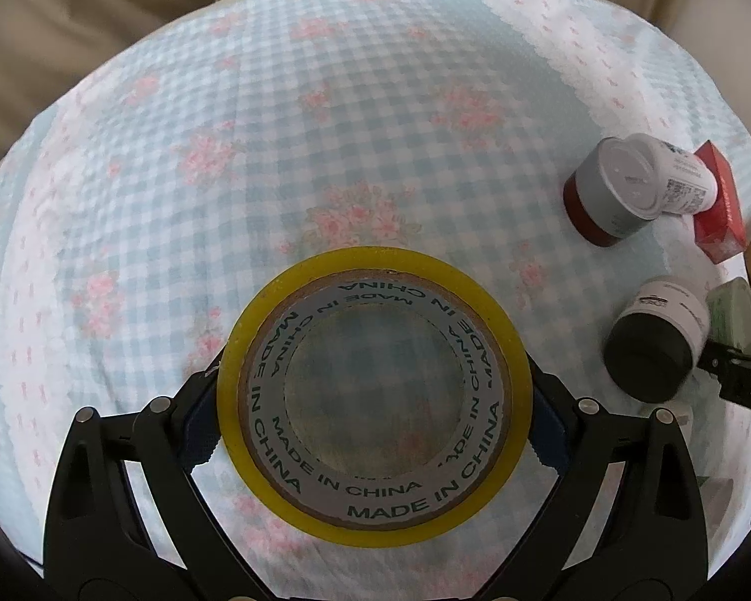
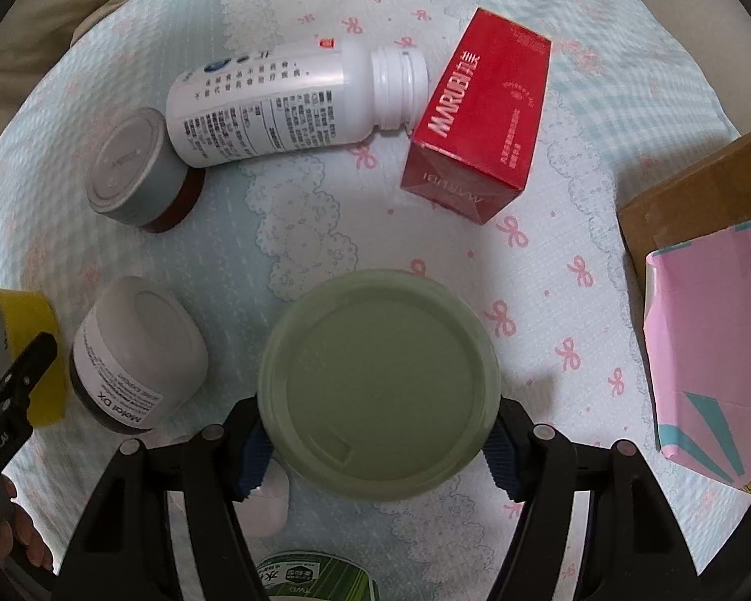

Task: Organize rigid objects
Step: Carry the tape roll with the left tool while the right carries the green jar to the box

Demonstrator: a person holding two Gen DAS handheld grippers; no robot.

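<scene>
Seen from the left wrist camera, the left gripper (image 1: 373,403) is clamping a roll of yellow tape (image 1: 373,395), its blue-padded fingers (image 1: 198,430) pressing on either side of the roll, which is facing the lens with "MADE IN CHINA" running round its core. The roll is sitting low and central over a blue-and-white checked tablecloth (image 1: 285,140) printed with pink flowers. Off to the right, a grey-lidded jar (image 1: 608,190) is standing against a white bottle (image 1: 676,175) lying on its side, with a red box (image 1: 721,205) just beyond. Nearer the lens, a dark-based white jar (image 1: 656,335) is lying tipped toward the camera, and the tip of the other gripper is poking in at the right edge.

From the right wrist camera, the right gripper (image 2: 378,438) is gripping a pale green round lid (image 2: 380,385) of a container, both blue pads (image 2: 500,456) tight against its rim, low in the middle of the frame. Whether the container is resting on the cloth (image 2: 295,230) cannot be told. The white bottle (image 2: 285,100), uncapped, is lying with its open neck close to the red box (image 2: 480,115) marked "MARUBI". The grey-lidded jar (image 2: 135,170) is touching the bottle's base, and the white jar (image 2: 135,355) labelled "Metol DX" is lying left of the green lid. At far left, the yellow tape (image 2: 22,350) is showing in the left gripper's finger. A cardboard box (image 2: 701,195) and a pink carton (image 2: 716,345) are sitting at the right edge.
</scene>
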